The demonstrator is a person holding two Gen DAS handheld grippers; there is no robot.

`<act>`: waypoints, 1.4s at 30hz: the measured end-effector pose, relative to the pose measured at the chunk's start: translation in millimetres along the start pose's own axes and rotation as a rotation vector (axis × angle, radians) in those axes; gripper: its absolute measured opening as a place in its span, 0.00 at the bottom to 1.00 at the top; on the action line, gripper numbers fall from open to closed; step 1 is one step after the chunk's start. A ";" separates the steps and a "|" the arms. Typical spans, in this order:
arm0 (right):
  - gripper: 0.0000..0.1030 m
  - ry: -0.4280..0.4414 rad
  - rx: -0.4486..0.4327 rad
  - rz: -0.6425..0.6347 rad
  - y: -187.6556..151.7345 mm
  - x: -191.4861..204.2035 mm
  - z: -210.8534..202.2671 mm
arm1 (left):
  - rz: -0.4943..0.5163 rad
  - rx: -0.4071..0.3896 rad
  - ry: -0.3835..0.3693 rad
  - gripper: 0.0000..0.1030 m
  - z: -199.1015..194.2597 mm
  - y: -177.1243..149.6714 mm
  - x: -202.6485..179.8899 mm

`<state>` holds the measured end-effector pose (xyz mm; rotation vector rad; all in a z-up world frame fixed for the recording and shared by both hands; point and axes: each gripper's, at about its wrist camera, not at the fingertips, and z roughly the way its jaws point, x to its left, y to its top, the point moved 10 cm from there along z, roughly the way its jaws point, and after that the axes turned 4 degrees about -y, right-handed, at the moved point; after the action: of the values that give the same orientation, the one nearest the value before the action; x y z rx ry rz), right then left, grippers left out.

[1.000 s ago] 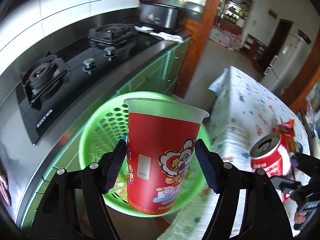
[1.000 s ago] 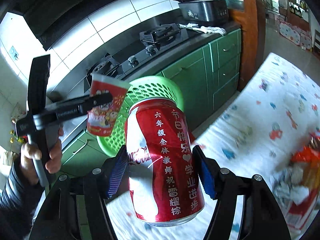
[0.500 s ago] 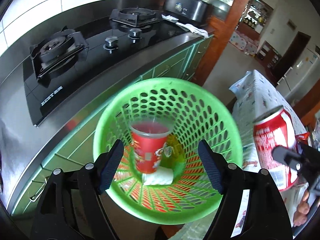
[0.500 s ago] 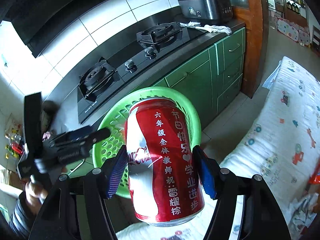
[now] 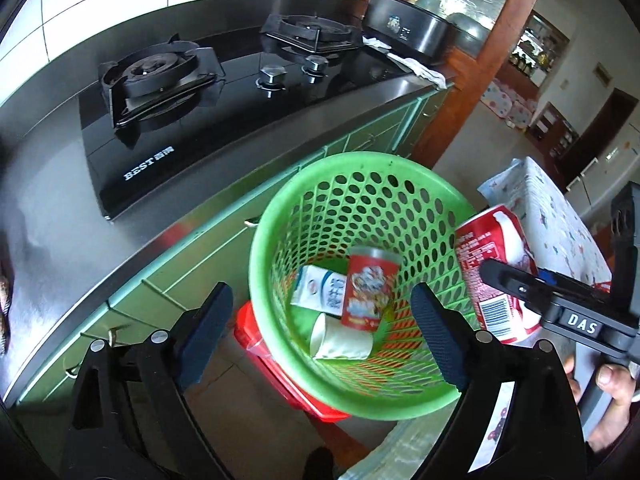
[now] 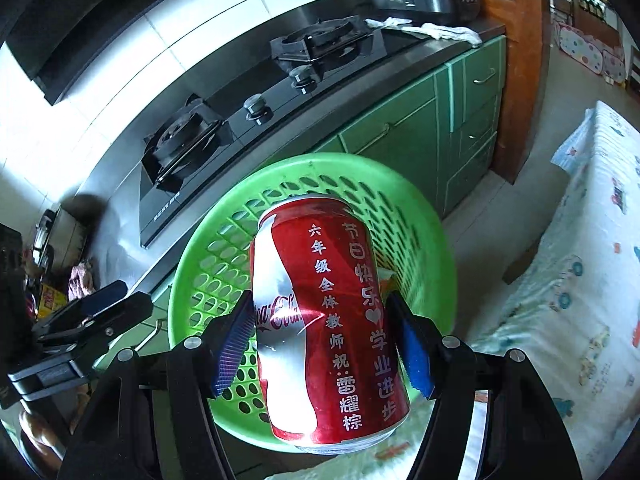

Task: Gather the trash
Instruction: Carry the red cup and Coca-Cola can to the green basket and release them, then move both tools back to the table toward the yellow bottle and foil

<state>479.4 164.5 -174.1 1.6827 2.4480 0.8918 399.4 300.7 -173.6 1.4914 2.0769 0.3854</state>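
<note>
A green perforated basket (image 5: 304, 216) (image 6: 200, 264) stands in front of the green cabinets. Inside it lie a red paper cup (image 5: 368, 292), a white carton (image 5: 318, 288) and a white cup (image 5: 340, 340). My left gripper (image 5: 320, 328) hovers over the basket's near rim, its jaws opening wide with nothing between them. My right gripper (image 6: 324, 344) is shut on a red cola can (image 6: 324, 320) (image 5: 496, 276), held upright over the basket's near side. In the left wrist view the can hangs at the basket's right rim.
A black gas hob (image 5: 208, 92) sits on the steel counter (image 5: 48, 240) behind the basket. A red bin (image 5: 272, 364) stands under the basket. A table with a patterned cloth (image 6: 580, 280) lies to the right. A person's hand (image 5: 612, 384) grips the right tool.
The left gripper let go of the red cup, which fell into the basket, and its jaws spread wider. The right gripper carried the can from beside the table to over the basket.
</note>
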 end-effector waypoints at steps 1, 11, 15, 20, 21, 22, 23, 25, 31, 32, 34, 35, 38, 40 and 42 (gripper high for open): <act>0.64 0.002 -0.001 -0.002 -0.7 1.3 1.0 | -0.002 0.000 0.001 0.88 -1.1 -0.6 0.9; 0.71 -0.004 -0.045 -0.057 -16.1 5.1 -26.4 | 0.014 -0.012 0.003 0.90 -13.1 -9.5 -6.2; 0.72 -0.019 -0.079 -0.055 -25.4 -6.7 -55.5 | 0.040 -0.018 -0.007 0.91 -20.9 -16.7 -22.0; 0.73 -0.054 -0.111 -0.033 -41.1 -28.0 -89.9 | 0.076 -0.026 -0.017 0.92 -33.1 -29.6 -44.4; 0.73 -0.059 -0.116 -0.028 -44.3 -31.6 -95.3 | 0.080 -0.026 -0.025 0.92 -36.7 -32.9 -50.8; 0.73 -0.071 -0.124 -0.022 -49.3 -37.5 -103.3 | 0.084 -0.028 -0.032 0.92 -39.5 -35.1 -55.3; 0.73 -0.085 -0.129 -0.017 -54.7 -43.5 -111.1 | 0.089 -0.028 -0.038 0.92 -42.6 -37.7 -60.4; 0.73 -0.108 -0.140 -0.007 -64.2 -55.7 -125.6 | 0.112 -0.038 -0.041 0.93 -49.6 -42.8 -72.7; 0.73 -0.198 -0.159 0.067 -97.7 -106.7 -174.3 | 0.165 -0.032 -0.085 0.93 -62.5 -60.0 -114.7; 0.73 -0.217 -0.164 0.074 -102.9 -116.5 -183.3 | 0.172 -0.033 -0.090 0.93 -63.8 -61.4 -120.7; 0.73 -0.249 -0.166 0.096 -112.2 -135.9 -199.0 | 0.190 -0.031 -0.111 0.93 -65.0 -66.6 -136.0; 0.73 -0.264 -0.167 0.108 -115.9 -145.9 -206.8 | 0.200 -0.028 -0.120 0.93 -65.0 -69.5 -144.5; 0.73 -0.311 -0.176 0.148 -127.5 -178.1 -230.7 | 0.224 -0.020 -0.143 0.93 -62.8 -77.6 -164.2; 0.73 -0.334 -0.174 0.184 -135.2 -200.7 -244.4 | 0.241 -0.011 -0.160 0.93 -60.4 -83.4 -178.9; 0.73 -0.355 -0.168 0.219 -142.4 -223.0 -254.4 | 0.254 -0.003 -0.174 0.93 -57.6 -87.1 -189.2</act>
<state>363.3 -173.9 -92.2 1.8831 1.9379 0.7167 342.4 98.6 -122.8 1.7280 1.7578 0.3405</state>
